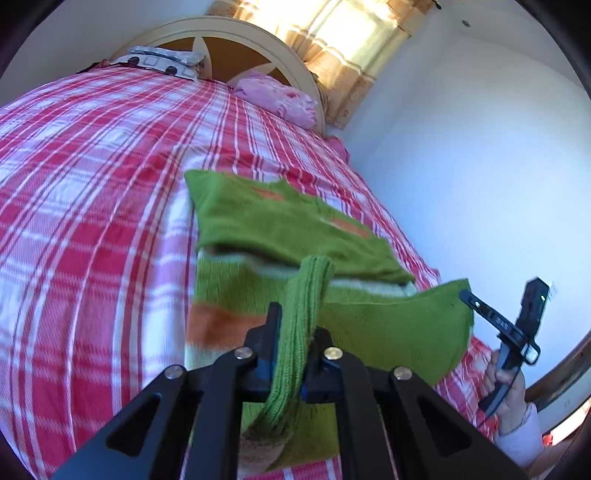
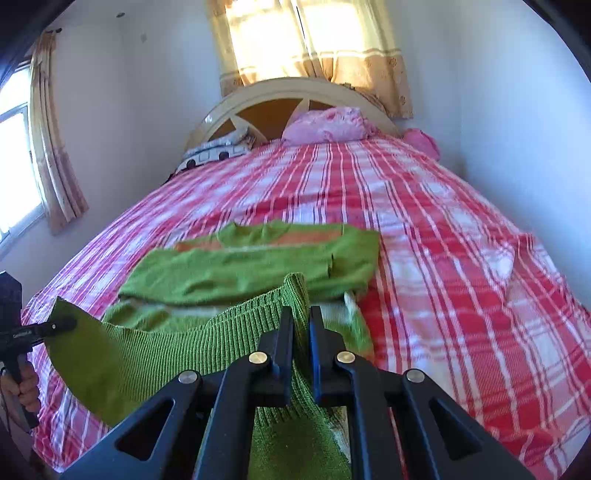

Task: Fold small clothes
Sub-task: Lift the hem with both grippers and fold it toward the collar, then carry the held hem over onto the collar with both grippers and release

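A small green knit sweater (image 1: 280, 225) with orange and cream stripes lies on the red plaid bed (image 1: 92, 192); its sleeves are folded across the body. My left gripper (image 1: 297, 325) is shut on the ribbed bottom hem at one corner and holds it lifted. My right gripper (image 2: 301, 314) is shut on the ribbed hem (image 2: 207, 332) at the other corner, also lifted. The hem hangs stretched between both grippers above the sweater (image 2: 251, 266). The right gripper also shows in the left wrist view (image 1: 469, 295), and the left gripper in the right wrist view (image 2: 62, 325).
The bed (image 2: 443, 229) runs to a cream headboard (image 2: 288, 88) with a pink pillow (image 2: 328, 123) and a patterned pillow (image 1: 162, 61). A white wall (image 1: 480, 147) runs close along the bed's right side. Curtained windows (image 2: 295, 33) are behind the headboard.
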`<state>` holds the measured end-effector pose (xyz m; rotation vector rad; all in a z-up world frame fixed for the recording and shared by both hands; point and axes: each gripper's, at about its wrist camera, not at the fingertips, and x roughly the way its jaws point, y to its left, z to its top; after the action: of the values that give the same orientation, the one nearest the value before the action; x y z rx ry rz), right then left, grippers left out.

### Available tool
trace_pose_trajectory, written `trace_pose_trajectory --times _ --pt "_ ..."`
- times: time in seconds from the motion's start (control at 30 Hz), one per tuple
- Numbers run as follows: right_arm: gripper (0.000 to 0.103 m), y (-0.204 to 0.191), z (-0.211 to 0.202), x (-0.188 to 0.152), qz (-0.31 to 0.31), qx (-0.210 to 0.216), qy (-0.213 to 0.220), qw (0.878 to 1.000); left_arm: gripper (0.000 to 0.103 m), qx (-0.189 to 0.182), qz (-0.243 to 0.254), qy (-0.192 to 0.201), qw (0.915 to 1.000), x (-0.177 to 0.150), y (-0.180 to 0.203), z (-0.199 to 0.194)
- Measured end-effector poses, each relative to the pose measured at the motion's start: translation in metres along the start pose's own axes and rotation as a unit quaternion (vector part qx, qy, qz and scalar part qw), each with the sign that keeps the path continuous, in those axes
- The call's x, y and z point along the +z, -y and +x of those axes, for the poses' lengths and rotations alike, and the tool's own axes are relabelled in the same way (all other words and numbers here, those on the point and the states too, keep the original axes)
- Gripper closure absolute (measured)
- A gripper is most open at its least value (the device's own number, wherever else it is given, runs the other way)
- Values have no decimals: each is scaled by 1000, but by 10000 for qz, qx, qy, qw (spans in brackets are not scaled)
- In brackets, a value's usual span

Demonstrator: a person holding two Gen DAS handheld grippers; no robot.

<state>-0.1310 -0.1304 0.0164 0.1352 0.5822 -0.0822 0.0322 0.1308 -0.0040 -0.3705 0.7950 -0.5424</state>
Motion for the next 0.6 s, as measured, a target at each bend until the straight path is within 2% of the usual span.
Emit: trace_pose_trajectory --times 0.17,0.33,0.6 --pt "96 -4 8 7 -160 -313 76 9994 96 95 -130 50 9999 15 -7 14" --pt "96 1 23 19 -76 -383 45 9992 96 195 -398 30 9990 39 -17 31" --pt "97 10 57 76 33 -394 240 9989 96 466 -306 165 9983 98 -25 57"
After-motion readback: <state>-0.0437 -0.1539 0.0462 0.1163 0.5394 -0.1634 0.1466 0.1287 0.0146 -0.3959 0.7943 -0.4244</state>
